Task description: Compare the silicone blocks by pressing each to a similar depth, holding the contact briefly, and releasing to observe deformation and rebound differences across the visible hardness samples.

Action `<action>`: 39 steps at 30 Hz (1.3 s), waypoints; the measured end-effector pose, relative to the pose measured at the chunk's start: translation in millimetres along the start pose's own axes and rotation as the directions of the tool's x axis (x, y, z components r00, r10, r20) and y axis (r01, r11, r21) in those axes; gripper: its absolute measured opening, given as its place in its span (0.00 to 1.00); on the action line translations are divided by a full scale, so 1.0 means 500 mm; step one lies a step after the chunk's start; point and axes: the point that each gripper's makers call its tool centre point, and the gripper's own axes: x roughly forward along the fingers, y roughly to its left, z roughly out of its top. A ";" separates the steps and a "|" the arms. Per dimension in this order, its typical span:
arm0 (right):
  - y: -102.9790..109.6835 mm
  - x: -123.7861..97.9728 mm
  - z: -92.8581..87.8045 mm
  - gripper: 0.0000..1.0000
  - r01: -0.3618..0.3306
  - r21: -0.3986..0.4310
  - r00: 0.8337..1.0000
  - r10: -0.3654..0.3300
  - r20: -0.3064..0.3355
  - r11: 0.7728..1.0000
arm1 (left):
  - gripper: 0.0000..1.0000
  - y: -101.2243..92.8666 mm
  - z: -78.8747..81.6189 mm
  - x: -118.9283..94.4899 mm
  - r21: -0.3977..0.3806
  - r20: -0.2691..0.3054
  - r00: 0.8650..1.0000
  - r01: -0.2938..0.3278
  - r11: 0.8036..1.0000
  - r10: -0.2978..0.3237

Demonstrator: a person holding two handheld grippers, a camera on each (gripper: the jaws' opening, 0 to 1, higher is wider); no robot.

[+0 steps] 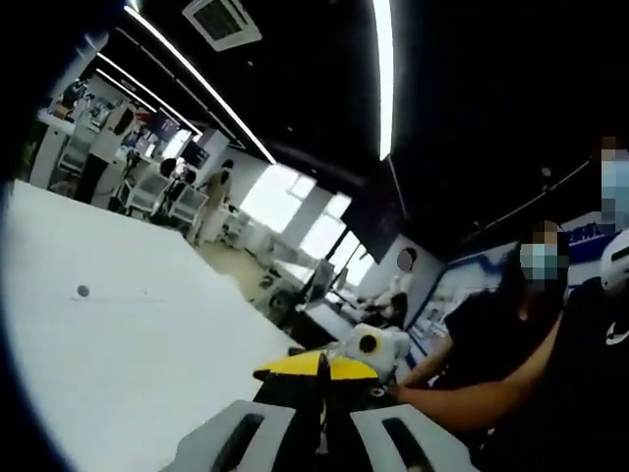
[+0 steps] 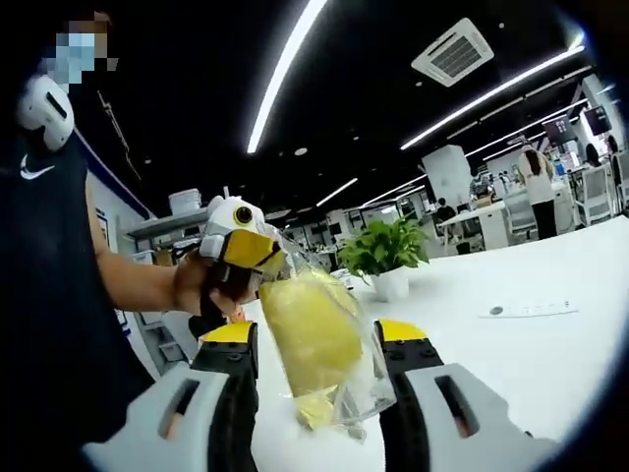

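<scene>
Between the right gripper's [image 2: 316, 369] yellow-tipped jaws hangs a clear plastic bag [image 2: 324, 339] with a yellow silicone block inside, the jaws closed against its sides above the white table [image 2: 550, 364], near its edge. The left gripper [image 1: 319, 433], jaws nearly together on nothing visible, points over the table toward the other tool [image 1: 369, 346]. By the look of it this is preparation: no sample is being pressed, and the block would first need to come out of the bag onto the table.

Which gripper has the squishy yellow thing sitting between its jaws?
The right gripper: the yellow block in its clear bag sits between its two spread jaws. The left gripper is up at the bag's top instead.
</scene>
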 end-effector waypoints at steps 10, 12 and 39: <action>0.010 -0.005 0.006 0.28 -0.021 0.007 1.000 0.021 0.011 1.000 | 0.00 -0.005 0.006 0.004 -0.005 0.016 1.000 0.008 1.000 -0.008; 0.016 -0.007 0.006 0.24 -0.046 0.030 0.999 0.046 -0.003 0.998 | 0.00 -0.005 0.007 0.002 0.000 0.017 1.000 0.008 1.000 -0.008; 0.041 -0.003 -0.020 0.07 -0.064 0.141 0.987 0.083 -0.134 0.988 | 0.00 0.005 -0.010 -0.020 0.118 0.009 0.999 -0.033 0.992 0.033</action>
